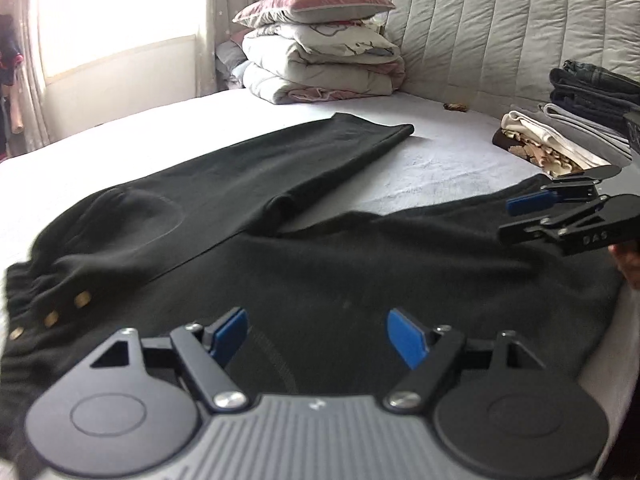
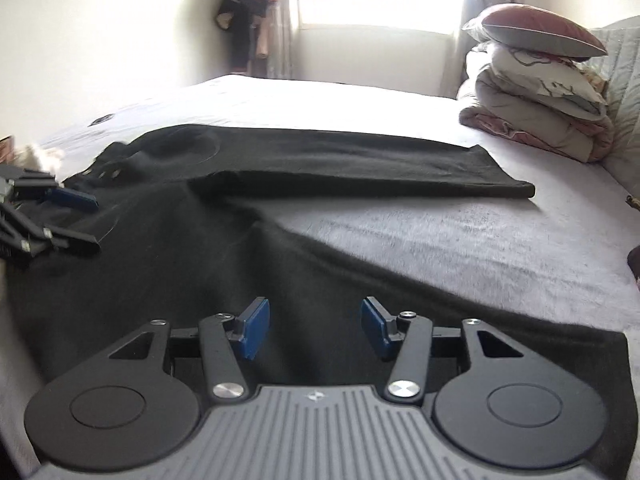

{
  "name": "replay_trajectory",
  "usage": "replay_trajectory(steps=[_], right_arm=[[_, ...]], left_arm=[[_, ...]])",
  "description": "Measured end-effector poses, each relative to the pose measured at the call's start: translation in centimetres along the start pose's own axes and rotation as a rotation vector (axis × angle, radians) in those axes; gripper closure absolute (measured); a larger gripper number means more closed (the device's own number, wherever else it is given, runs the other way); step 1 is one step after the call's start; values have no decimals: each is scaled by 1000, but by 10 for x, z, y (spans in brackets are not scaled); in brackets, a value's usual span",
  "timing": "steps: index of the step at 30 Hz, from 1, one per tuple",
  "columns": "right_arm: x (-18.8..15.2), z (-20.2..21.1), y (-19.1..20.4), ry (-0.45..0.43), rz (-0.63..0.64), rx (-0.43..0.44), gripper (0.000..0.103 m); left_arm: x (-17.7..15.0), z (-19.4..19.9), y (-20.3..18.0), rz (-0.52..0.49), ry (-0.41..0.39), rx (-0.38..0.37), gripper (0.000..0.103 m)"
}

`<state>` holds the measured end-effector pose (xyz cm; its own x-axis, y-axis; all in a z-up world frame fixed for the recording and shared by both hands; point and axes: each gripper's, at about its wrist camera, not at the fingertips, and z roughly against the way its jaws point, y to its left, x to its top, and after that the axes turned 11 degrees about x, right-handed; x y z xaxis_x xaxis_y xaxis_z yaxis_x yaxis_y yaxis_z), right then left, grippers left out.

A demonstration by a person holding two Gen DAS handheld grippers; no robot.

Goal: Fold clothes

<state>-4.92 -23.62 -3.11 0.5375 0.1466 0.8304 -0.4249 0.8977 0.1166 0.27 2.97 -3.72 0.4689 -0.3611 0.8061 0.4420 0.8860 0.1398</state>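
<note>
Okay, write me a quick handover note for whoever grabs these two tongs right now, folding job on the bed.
Left tongs: open, holding nothing, over the waist end of the black trousers.
Right tongs: open, holding nothing, over the near trouser leg toward its hem.
Trousers lie spread flat on the bed, legs splayed apart in a V, far leg straight, waistband with brass buttons at the left.
Done: a stack of folded clothes sits by the headboard; trousers laid out.
Left: no fold made on the trousers. Likely next: bring one leg onto the other, then fold lengthwise and stack.
</note>
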Motion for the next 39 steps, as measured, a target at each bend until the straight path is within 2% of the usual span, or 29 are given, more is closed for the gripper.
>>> replay_trajectory(steps=[5,9,13,18,22,27,29,32,36,38,39], right_arm=[[8,-34,4,51,-15,-44,49],[8,-41,-14,57,-59,-63,49],[0,-21,-55,38,-124,-139,46],[-19,17,-112,13,-203,-246,47],[-30,42,-139,-9,-256,-357,47],[-36,57,-147,-57,-321,-391,48],[-36,54,-137,-59,-296,-383,48],[-31,47,-122,-63,-273,-345,48],[-20,37,-98,-72,-235,-264,48],[-11,30,-76,-74,-177,-177,48],[-7,25,-65,-69,-149,-126,52]], left_arm=[[17,-30,-23,-21,11,-21,24],[11,-51,-30,-61,48,-18,23],[-3,-49,-13,-19,36,-34,21],[-22,-33,10,-1,23,-33,21],[-31,-23,22,7,28,-19,21],[-29,-12,24,11,35,21,21],[-25,-9,20,17,28,28,22],[-18,-2,8,22,-10,-9,22],[-9,5,-17,35,-56,-139,22],[-11,5,-32,16,-58,-215,22],[-13,6,-40,4,-57,-253,22]])
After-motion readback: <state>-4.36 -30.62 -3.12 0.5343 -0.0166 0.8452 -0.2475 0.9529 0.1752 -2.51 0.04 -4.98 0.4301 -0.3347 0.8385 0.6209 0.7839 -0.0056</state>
